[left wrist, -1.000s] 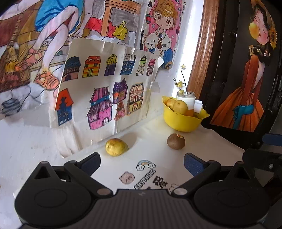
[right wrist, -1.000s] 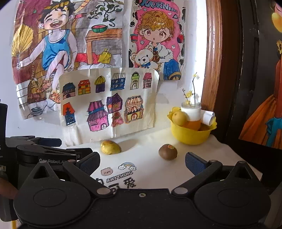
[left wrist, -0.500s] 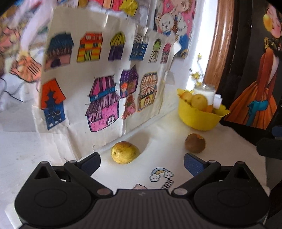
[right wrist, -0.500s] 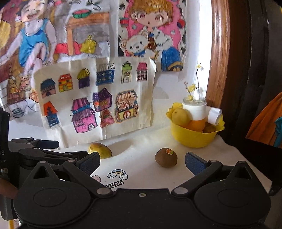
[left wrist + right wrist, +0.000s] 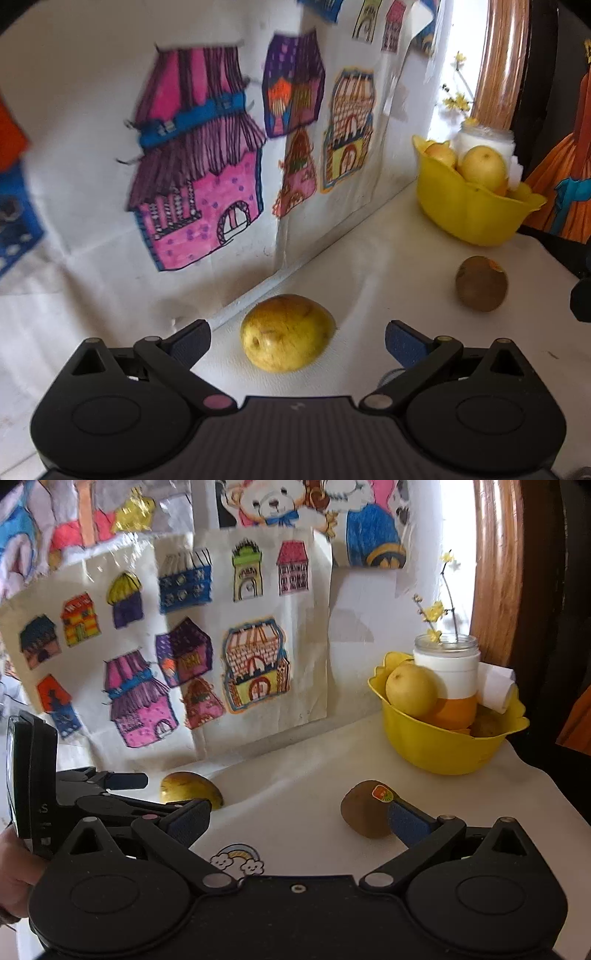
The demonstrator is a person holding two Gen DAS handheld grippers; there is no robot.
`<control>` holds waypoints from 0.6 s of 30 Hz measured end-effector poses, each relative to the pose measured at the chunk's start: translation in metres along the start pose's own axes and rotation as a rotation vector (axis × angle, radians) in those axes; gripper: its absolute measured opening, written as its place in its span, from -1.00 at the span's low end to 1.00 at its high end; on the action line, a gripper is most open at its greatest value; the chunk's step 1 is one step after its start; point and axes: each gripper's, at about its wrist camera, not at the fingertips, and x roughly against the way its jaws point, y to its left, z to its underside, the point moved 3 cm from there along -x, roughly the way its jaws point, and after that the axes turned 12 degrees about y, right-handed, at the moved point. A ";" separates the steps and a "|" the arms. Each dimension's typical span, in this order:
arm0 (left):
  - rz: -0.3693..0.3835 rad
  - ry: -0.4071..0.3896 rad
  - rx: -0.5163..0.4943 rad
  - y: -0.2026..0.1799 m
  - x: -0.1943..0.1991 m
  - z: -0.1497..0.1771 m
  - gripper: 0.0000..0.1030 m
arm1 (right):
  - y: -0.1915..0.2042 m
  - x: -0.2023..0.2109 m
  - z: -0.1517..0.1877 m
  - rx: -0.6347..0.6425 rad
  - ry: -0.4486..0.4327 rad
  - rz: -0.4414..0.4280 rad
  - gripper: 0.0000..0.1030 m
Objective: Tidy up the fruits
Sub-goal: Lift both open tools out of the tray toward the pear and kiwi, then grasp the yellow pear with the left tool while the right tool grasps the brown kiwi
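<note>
A yellow pear (image 5: 286, 332) lies on the white table just ahead of my open left gripper (image 5: 297, 339), roughly between its fingers. A brown kiwi (image 5: 481, 283) lies to its right. In the right wrist view the kiwi (image 5: 364, 812) with a sticker sits just inside the right finger of my open right gripper (image 5: 299, 821), partly hidden by it. The pear (image 5: 190, 788) shows behind the left gripper (image 5: 125, 781) there. A yellow bowl (image 5: 443, 746) at the back right holds pears, also seen in the left wrist view (image 5: 469, 210).
A drawing of coloured houses (image 5: 177, 653) leans on the wall behind the fruit. A white jar with yellow flowers (image 5: 448, 672) stands in or behind the bowl. A rainbow sticker (image 5: 238, 860) is on the table. A dark frame (image 5: 546, 627) bounds the right side.
Both grippers have moved forward and down. The left now has the pear between its open fingers; the right has reached the kiwi.
</note>
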 end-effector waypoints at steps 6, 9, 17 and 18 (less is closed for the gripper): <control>0.018 0.005 -0.028 0.001 -0.026 -0.005 0.98 | -0.014 -0.032 -0.003 -0.017 0.046 0.001 0.99; 0.037 0.000 -0.069 -0.001 -0.033 -0.004 0.84 | -0.022 -0.044 -0.001 -0.034 0.064 0.002 0.99; 0.021 -0.004 -0.129 -0.005 -0.037 0.003 0.42 | -0.027 -0.055 0.001 -0.039 0.077 0.002 0.99; 0.015 -0.006 -0.131 -0.004 -0.035 0.004 0.39 | -0.027 -0.056 0.001 -0.040 0.079 0.001 0.99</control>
